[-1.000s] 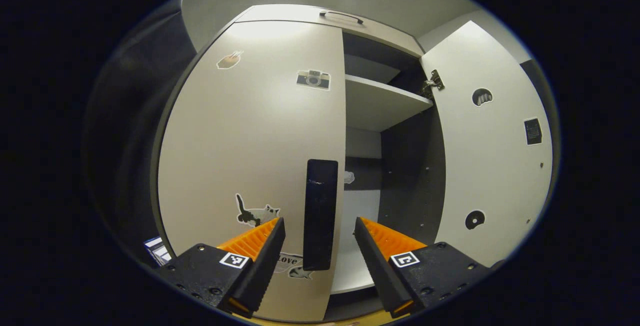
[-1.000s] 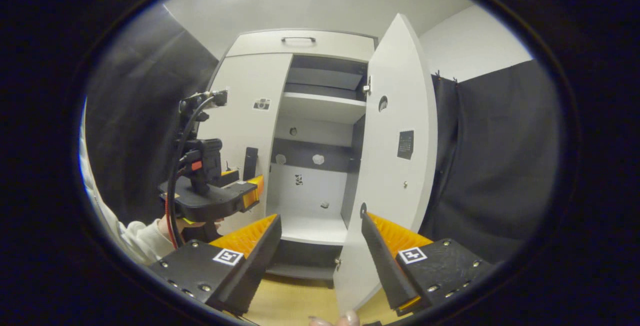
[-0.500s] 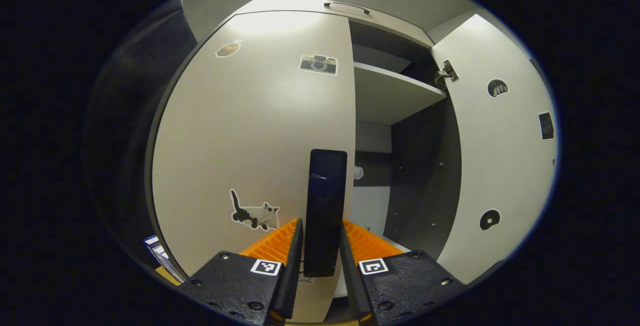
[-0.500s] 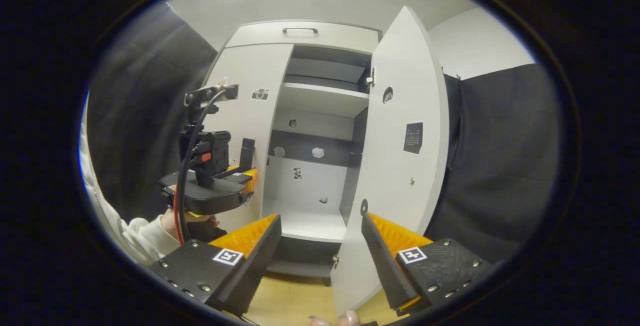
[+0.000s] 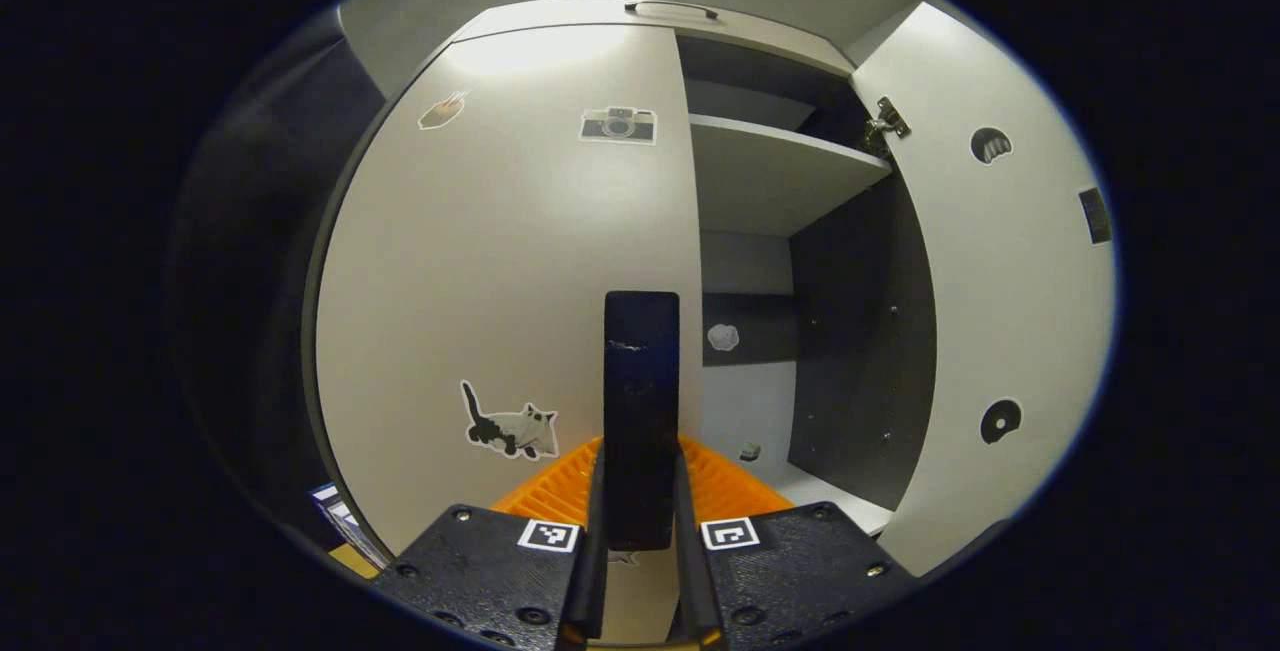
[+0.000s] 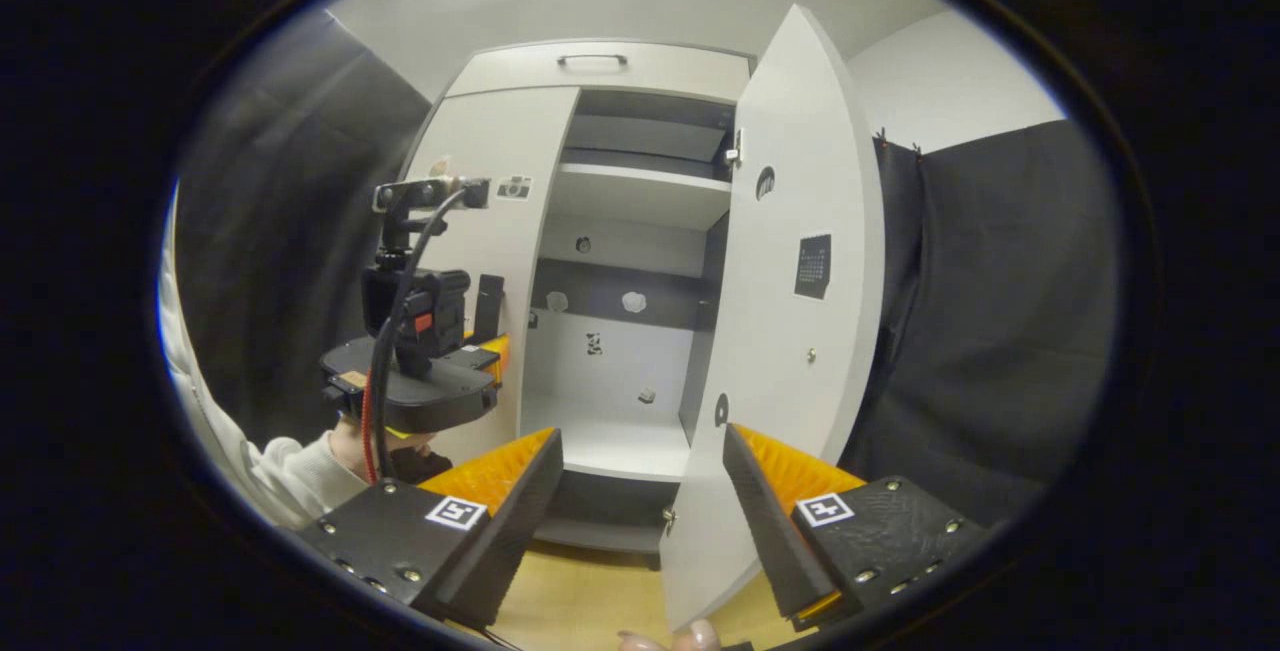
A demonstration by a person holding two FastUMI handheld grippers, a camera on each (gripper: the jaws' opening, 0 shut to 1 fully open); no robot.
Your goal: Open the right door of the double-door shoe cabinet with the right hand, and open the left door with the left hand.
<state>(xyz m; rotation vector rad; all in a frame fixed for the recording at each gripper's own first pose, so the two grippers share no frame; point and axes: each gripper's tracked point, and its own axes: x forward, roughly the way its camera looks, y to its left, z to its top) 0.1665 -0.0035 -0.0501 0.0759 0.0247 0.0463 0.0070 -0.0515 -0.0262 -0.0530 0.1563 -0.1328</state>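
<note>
The white shoe cabinet's left door [image 5: 500, 251] carries a tall black handle [image 5: 640, 381] near its right edge. My left gripper [image 5: 640, 458] is shut on that handle, one finger pressing each side. In the right gripper view the left door [image 6: 480, 231] looks flush with the cabinet front, and the left gripper [image 6: 480, 356] sits at the handle [image 6: 487, 303]. The right door [image 6: 790, 331] stands swung wide open. My right gripper [image 6: 642, 434] is open, holds nothing, and hangs back from the cabinet beside the right door's lower edge.
White shelves [image 6: 640, 196] and a dark back panel show inside the open right half. A drawer with a bar handle [image 6: 592, 59] tops the cabinet. Wooden floor [image 6: 580, 591] lies below, black cloth wall [image 6: 1000, 311] to the right. A sleeved hand [image 6: 290, 471] holds the left gripper.
My left gripper went from open around the black handle to shut on it. The right gripper stayed open and shifted only slightly; the right door stays open.
</note>
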